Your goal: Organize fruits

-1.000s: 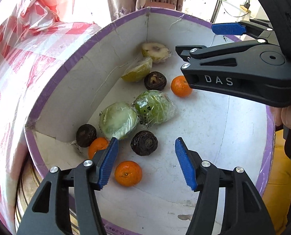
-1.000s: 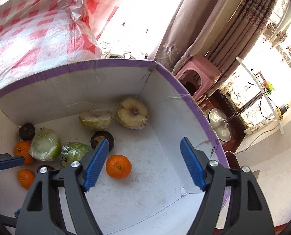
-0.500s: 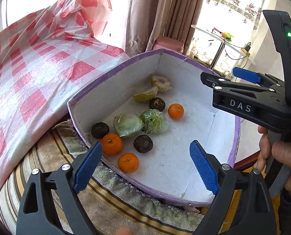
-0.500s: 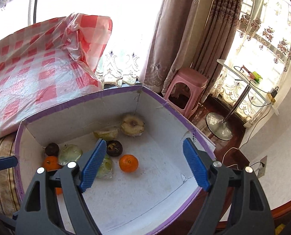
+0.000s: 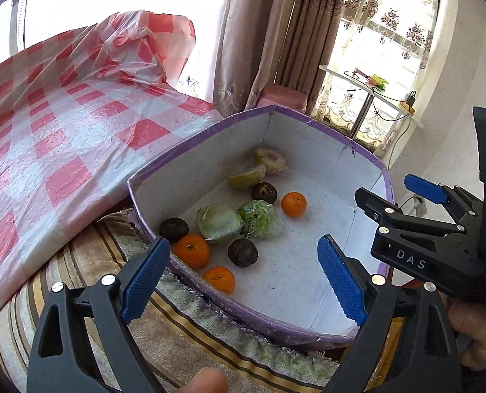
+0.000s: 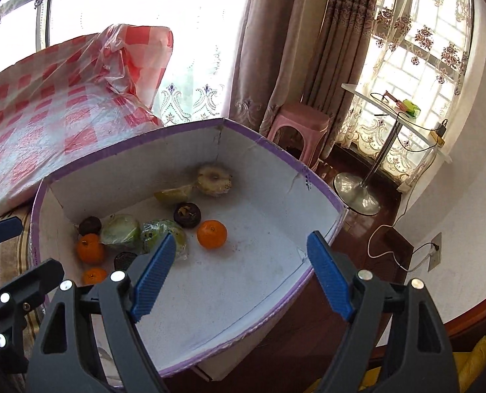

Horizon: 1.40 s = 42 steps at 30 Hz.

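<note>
A: While both grippers hang above the box (image 5: 164,177), what do they carry?

B: Nothing. The left gripper (image 5: 243,286) is released, its blue pads spread wide over the near rim of the box. The right gripper (image 6: 239,276) is released too, above the open middle of the box floor.

A: Where is the fruit?

B: All of it lies inside the box, white within and edged in purple. 3 oranges: one orange (image 5: 293,203) alone toward the middle, a second orange (image 5: 191,250) by the near-left wall, and a third orange (image 5: 219,279) just beside the near rim.

A: And the green things?

B: 2 wrapped green fruits (image 5: 219,222) lie side by side, touching, in the middle. Around them are 3 dark round fruits (image 5: 242,252): one in the left corner, one in front of the green pair, one behind it.

A: Anything at the far end?

B: A yellowish wrapped fruit (image 6: 174,194) and a pale cut fruit (image 6: 214,179) near the far corner, touching each other.

A: What does the box sit on?

B: A striped towel (image 5: 190,327). To the left is a red-checked plastic sheet (image 5: 63,131), and behind the box a pink stool (image 6: 300,126) stands by the curtains.
</note>
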{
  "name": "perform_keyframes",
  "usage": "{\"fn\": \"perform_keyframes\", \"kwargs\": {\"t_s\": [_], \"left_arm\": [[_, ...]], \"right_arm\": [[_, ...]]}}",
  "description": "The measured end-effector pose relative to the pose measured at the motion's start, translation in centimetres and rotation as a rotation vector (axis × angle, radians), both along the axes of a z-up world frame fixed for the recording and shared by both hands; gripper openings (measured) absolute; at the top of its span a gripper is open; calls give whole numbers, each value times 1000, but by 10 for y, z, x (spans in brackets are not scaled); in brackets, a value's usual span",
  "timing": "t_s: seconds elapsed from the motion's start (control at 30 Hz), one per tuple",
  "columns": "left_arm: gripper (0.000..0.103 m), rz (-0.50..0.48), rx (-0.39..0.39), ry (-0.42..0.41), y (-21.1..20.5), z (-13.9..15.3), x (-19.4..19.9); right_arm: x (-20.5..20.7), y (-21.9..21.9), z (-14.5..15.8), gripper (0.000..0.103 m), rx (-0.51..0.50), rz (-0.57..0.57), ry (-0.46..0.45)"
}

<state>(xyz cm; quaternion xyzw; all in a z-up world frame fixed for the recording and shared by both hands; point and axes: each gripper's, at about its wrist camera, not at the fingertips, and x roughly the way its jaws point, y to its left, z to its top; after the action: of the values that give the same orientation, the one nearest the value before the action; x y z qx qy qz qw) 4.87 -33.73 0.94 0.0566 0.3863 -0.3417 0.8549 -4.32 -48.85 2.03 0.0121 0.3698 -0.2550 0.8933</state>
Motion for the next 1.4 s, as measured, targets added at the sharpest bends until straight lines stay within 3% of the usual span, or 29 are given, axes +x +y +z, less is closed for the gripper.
{"fn": "perform_keyframes", "kwargs": {"t_s": [0.3,1.4], "left_arm": [[89,23,48,-51,-3,2,-5],[89,-1,87,-22,-10,-9,-4]], "right_arm": [[-2,-5,-2,82,-3,-15,-1],[8,-10,-23,82,36,-19,32]]}}
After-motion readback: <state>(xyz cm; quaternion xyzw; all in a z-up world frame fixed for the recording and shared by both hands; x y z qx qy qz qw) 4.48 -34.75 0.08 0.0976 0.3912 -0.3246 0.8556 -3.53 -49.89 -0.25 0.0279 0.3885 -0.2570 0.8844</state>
